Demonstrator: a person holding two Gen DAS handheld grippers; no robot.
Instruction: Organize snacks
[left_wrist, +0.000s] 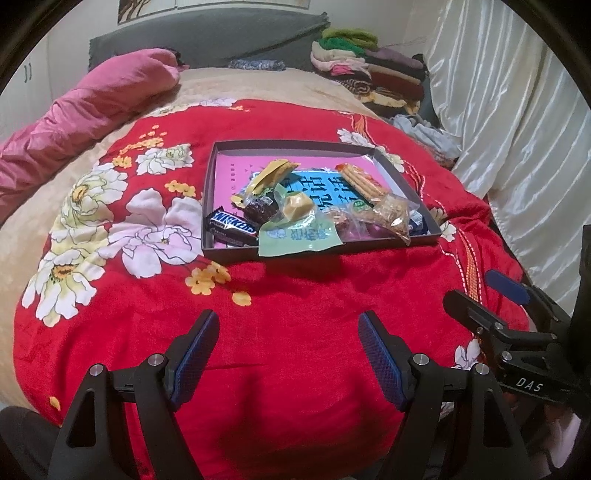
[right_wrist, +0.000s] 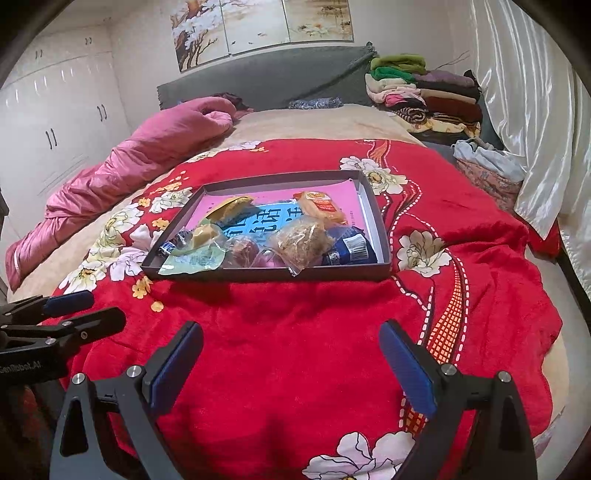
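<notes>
Two grippers hover over a red floral blanket (left_wrist: 295, 295) spread on a bed, both empty, with a shallow grey box (left_wrist: 221, 192) of snacks ahead of them.

From the left wrist view, the left gripper (left_wrist: 288, 332) stands released, its blue-padded fingers (left_wrist: 194, 354) well apart with nothing but blanket between them. The box lies ahead of its fingertips, well apart from them and slightly to the right. Inside, at the near left corner, sits a Snickers bar (left_wrist: 232, 225); just right of it a dark chocolate piece (left_wrist: 260, 210), a pale green packet (left_wrist: 299, 236) that overhangs the near wall, and a yellow candy (left_wrist: 295, 206). Farther back are a yellow wrapper (left_wrist: 271, 173) and an orange biscuit pack (left_wrist: 364, 184); a clear bag of brownish crumbly snack (left_wrist: 395, 218) lies toward the near right corner. The right gripper (left_wrist: 480, 295) shows at the right edge, beside this one.

From the right wrist view, the right gripper (right_wrist: 291, 336) is likewise released, jaws spread wide over bare blanket. The box (right_wrist: 369, 206) lies ahead and a little left of centre, apart from the fingertips. The clear bag (right_wrist: 303, 240) is the nearest item, with a blue wrapper (right_wrist: 351, 247) just right of it and the orange biscuit pack (right_wrist: 321, 206) behind. The left gripper (right_wrist: 88, 310) enters from the left edge. A pink quilt (right_wrist: 147, 158) lies far ahead on the left, folded clothes (right_wrist: 424, 96) far ahead on the right.
</notes>
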